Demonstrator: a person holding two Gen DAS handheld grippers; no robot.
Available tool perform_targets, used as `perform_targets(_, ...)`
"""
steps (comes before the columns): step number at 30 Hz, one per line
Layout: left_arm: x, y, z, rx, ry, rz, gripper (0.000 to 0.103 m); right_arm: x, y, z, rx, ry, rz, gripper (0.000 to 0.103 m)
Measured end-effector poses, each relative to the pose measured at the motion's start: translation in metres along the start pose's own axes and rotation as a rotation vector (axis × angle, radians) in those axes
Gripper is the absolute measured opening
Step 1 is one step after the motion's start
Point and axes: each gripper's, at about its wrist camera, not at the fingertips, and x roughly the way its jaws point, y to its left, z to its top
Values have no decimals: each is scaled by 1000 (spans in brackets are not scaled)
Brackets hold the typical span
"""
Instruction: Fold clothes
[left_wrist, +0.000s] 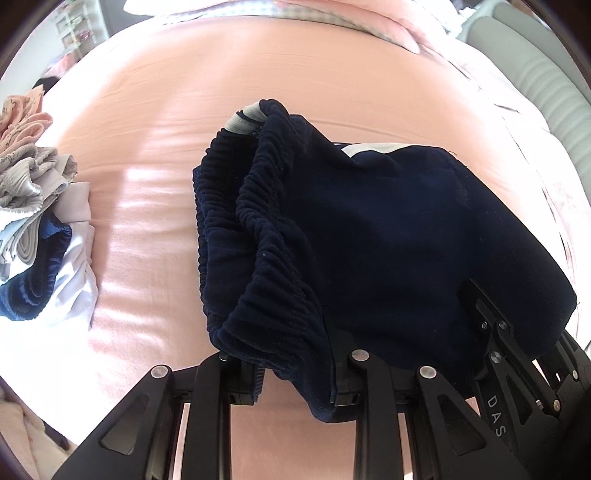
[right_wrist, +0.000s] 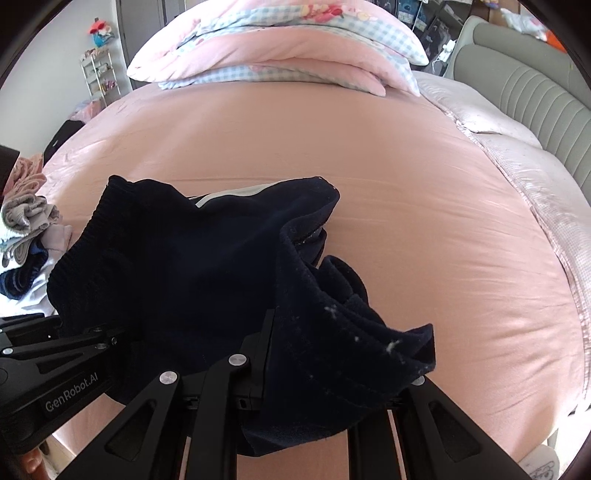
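over the pink bed sheet (left_wrist: 155, 177), in your left wrist view, you hold one dark navy garment (left_wrist: 369, 240). your left gripper (left_wrist: 295, 391) pinches its ribbed waistband edge, and the cloth hangs lifted off the bed. your right gripper (left_wrist: 491, 332) grips the far side at the right. one heap of unfolded clothes (left_wrist: 37, 229) sits at the left edge, apart from the garment.

in your right wrist view, your right gripper (right_wrist: 332, 391) is clamped on the same garment (right_wrist: 207, 266), which drapes over its fingers and hides them. one pink quilt (right_wrist: 280, 55) lies at the bed's head beside one grey headboard (right_wrist: 535, 107). your left gripper (right_wrist: 74, 343) holds the left side.
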Motion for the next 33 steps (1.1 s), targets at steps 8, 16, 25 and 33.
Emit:
perform_targets(8, -17, -11, -36, 103, -12, 28, 22, -18, 7, -14, 45, 9, -11, 12)
perform_targets(16, -28, -2, -65, 127, -8, 27, 22, -29, 25, -20, 47, 14, -23, 12)
perform_targets(25, -40, 22, -99, 84, -16, 19, 23, -41, 22, -23, 63, 38, -5, 12)
perform_targets(33, -41, 53, -116, 20, 8, -24, 25, -44, 29, -25, 53, 47, 23, 12)
